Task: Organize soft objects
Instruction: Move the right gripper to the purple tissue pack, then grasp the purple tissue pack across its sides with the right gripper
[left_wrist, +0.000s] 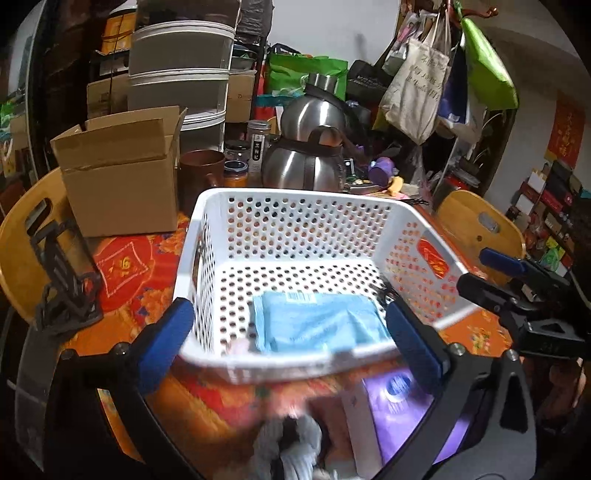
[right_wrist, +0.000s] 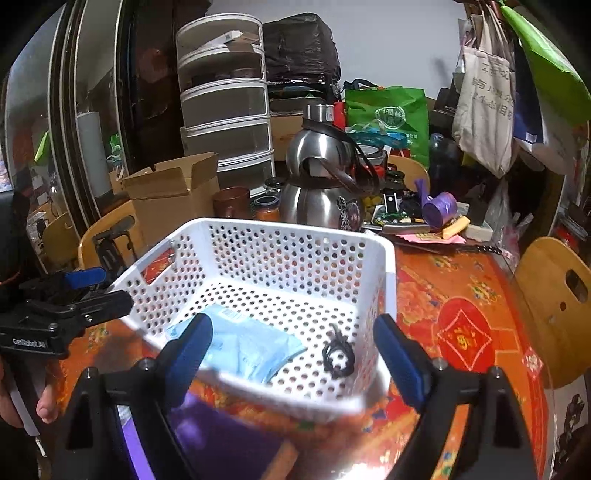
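A white perforated basket (left_wrist: 295, 206) (right_wrist: 384, 280) stands on the red patterned tablecloth. In it lie a light blue soft pack (left_wrist: 317, 325) (right_wrist: 255, 343) and a small black hair tie (right_wrist: 338, 356). My left gripper (left_wrist: 291, 343) is open over the basket's near rim, one finger outside the left wall, with nothing between the pads. My right gripper (right_wrist: 293, 358) is also open and empty above the near rim. Each gripper shows in the other's view: the right (left_wrist: 476, 271), the left (right_wrist: 110, 288). In front of the basket lie a purple pack (left_wrist: 399, 406) (right_wrist: 221, 432) and a blurred grey soft item (left_wrist: 291, 446).
Behind the basket stand a cardboard box (left_wrist: 118, 177), a brown mug (left_wrist: 201, 166), jars and two steel kettles (left_wrist: 306, 162) (right_wrist: 317, 199). Wooden chair backs (left_wrist: 476, 225) (right_wrist: 554, 314) flank the table. Stacked drawers and hanging bags fill the background.
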